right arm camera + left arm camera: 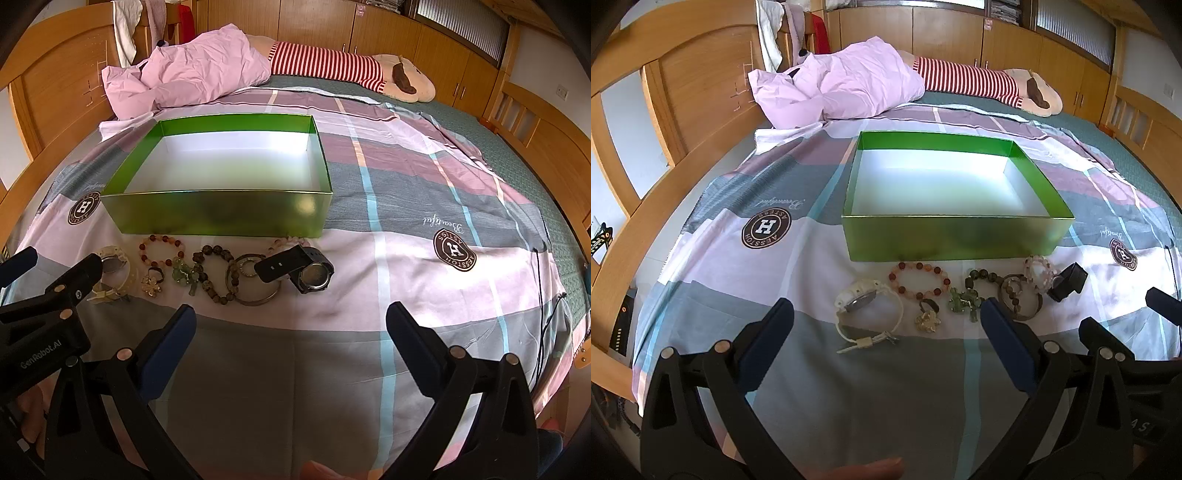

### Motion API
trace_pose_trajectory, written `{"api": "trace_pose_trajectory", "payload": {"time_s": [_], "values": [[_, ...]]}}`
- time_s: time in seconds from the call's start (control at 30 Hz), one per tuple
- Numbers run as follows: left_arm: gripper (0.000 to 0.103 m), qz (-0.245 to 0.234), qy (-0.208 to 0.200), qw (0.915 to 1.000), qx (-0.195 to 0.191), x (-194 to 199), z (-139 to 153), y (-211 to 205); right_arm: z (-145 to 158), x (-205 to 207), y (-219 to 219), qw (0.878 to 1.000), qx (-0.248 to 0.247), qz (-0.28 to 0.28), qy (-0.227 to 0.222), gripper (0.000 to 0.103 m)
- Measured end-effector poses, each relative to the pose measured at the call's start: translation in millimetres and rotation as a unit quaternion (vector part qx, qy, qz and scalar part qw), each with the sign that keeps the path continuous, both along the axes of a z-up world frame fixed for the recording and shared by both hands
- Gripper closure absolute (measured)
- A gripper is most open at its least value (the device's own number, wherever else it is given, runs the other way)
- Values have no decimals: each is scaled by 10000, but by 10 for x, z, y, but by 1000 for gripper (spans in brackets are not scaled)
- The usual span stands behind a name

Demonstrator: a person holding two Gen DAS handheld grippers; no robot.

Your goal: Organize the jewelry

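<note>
An open green box with a white, empty inside sits on the bed. A row of jewelry lies in front of it: a white watch, a red-orange bead bracelet, a gold flower ring, a green charm piece, a dark bead bracelet, metal bangles, a pink bead bracelet and a black watch. My left gripper is open, just short of the white watch. My right gripper is open, short of the black watch.
A patchwork sheet covers the bed. A pink duvet and a striped plush toy lie behind the box. Wooden bed rails and wardrobes surround the bed. A black cable runs along the right edge.
</note>
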State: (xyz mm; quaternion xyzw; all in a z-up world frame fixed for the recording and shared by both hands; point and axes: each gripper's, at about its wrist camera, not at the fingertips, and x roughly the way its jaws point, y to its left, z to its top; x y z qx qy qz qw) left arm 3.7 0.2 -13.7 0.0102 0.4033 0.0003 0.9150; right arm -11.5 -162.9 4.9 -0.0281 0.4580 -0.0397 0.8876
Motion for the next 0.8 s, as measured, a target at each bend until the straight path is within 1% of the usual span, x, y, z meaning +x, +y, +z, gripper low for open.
{"api": "trace_pose_trajectory", "payload": {"time_s": [0.8], "values": [[3,-12,117,9999,34,19,-42,-27,-46,26,-25,10000,34,20,71,3]]}}
